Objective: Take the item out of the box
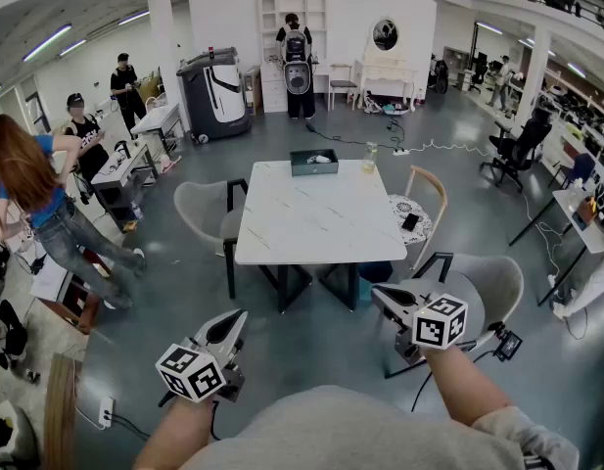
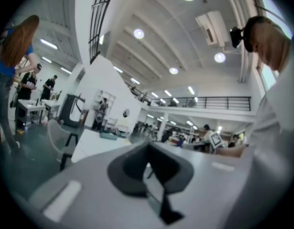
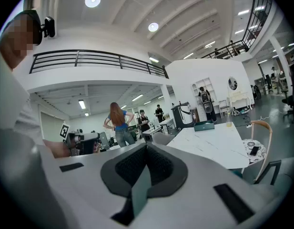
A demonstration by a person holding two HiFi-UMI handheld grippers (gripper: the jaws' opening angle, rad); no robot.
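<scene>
1. Left gripper [image 1: 237,318] and right gripper [image 1: 378,295] are held short of the table [image 1: 311,223], fingers closed together, nothing gripped.
2. Dark box [image 1: 313,167], a pale item [image 1: 323,158] inside, is seen at the table's far edge.

The table [image 1: 316,213] is showing white with faint grey veining. At the table's far edge the box [image 1: 313,164] is looking dark green-black. Left of the table a chair [image 1: 206,211] is showing pale grey. Nearer than the table, the left gripper [image 1: 238,319] and right gripper [image 1: 378,294] are showing grey jaws and black-and-white square markers.
</scene>
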